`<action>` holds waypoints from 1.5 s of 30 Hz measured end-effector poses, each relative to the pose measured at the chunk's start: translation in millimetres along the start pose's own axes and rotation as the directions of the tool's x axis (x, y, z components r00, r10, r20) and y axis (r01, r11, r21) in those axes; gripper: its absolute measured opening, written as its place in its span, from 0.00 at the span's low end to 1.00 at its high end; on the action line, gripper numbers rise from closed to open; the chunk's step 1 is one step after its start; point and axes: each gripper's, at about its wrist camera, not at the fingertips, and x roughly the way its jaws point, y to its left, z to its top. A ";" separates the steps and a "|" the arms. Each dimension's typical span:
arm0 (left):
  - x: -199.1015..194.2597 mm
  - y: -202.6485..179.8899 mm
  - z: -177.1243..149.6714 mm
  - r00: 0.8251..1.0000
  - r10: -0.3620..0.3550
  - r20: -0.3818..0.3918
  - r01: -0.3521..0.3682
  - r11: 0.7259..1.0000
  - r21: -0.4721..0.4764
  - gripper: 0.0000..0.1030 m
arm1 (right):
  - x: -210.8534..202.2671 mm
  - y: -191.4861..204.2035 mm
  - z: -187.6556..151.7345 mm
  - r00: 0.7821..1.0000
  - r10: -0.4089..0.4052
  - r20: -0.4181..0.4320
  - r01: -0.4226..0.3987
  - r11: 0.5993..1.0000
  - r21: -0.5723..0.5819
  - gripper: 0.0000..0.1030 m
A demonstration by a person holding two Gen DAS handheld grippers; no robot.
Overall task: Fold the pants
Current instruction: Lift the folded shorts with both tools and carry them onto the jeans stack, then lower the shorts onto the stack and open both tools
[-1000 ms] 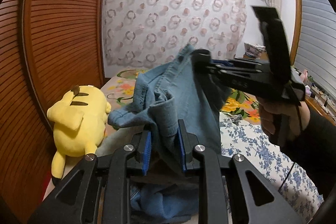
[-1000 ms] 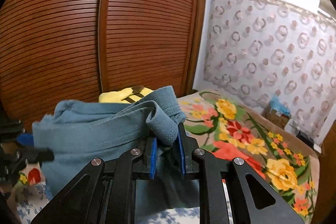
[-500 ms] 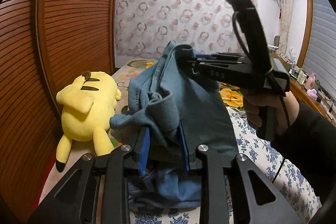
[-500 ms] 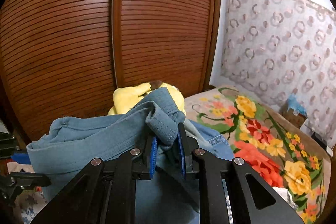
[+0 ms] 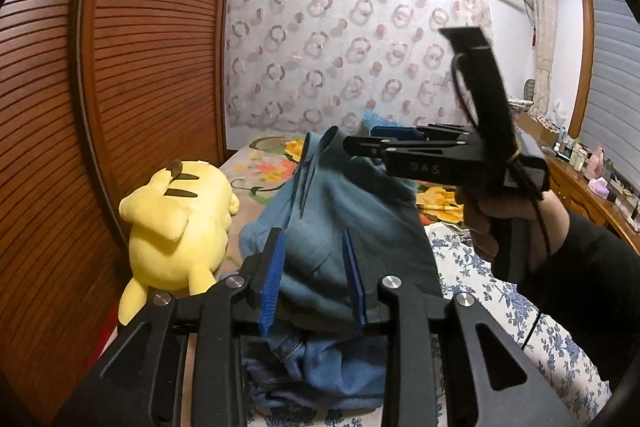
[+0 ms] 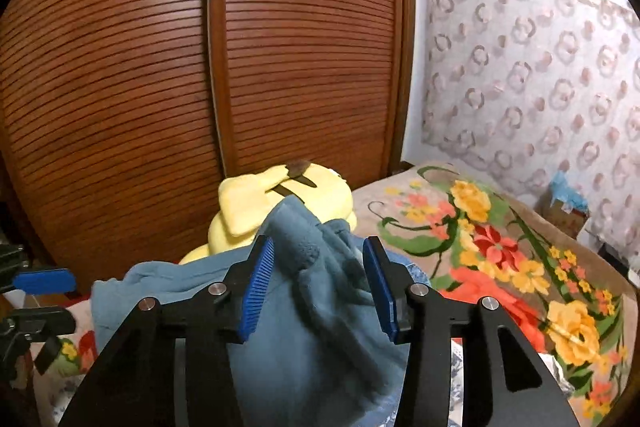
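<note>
The blue pants (image 5: 340, 227) hang bunched above the bed and drop onto a heap of themselves. My left gripper (image 5: 312, 247) is open, its blue pads either side of the cloth with gaps showing. My right gripper (image 6: 318, 259) is also open, and the waistband end (image 6: 296, 239) slumps loose between its pads. The right gripper also shows in the left wrist view (image 5: 356, 143), held sideways in a hand at the top of the pants. The left gripper's blue pad (image 6: 40, 281) shows at the left edge of the right wrist view.
A yellow plush toy (image 5: 180, 219) lies on the bed by the brown slatted wardrobe doors (image 6: 200, 87). A floral blanket (image 6: 500, 259) covers the far bed; a blue-flowered sheet (image 5: 500, 307) lies nearer. A cluttered side table (image 5: 580, 163) stands at the right.
Both grippers have opened and let go of the pants, which now sag between the pads. Both views have swung, and the plush toy sits closer to the middle.
</note>
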 end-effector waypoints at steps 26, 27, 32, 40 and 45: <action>52.4 20.1 -36.1 0.986 0.098 -0.132 -0.098 0.995 0.003 0.30 | 56.1 -30.0 -24.9 0.992 0.018 -0.122 -0.003 0.992 0.127 0.24; 52.9 20.4 -36.4 0.986 0.098 -0.133 -0.098 0.995 0.002 0.30 | 60.2 -30.2 -23.4 0.992 0.019 -0.125 -0.002 0.991 0.133 0.24; 49.1 20.3 -33.1 0.988 0.087 -0.130 -0.090 0.996 -0.015 0.30 | 56.9 -26.2 -23.6 0.993 0.007 -0.118 0.010 0.990 0.143 0.24; 33.1 22.1 -26.9 0.990 0.093 -0.102 -0.096 0.995 -0.025 0.45 | 8.5 2.6 -29.7 0.998 -0.016 -0.060 0.023 0.992 0.124 0.24; 21.9 22.4 -23.2 0.992 0.097 -0.081 -0.099 0.995 -0.025 0.56 | -11.8 18.1 -34.5 0.999 0.007 -0.052 0.001 0.990 0.143 0.24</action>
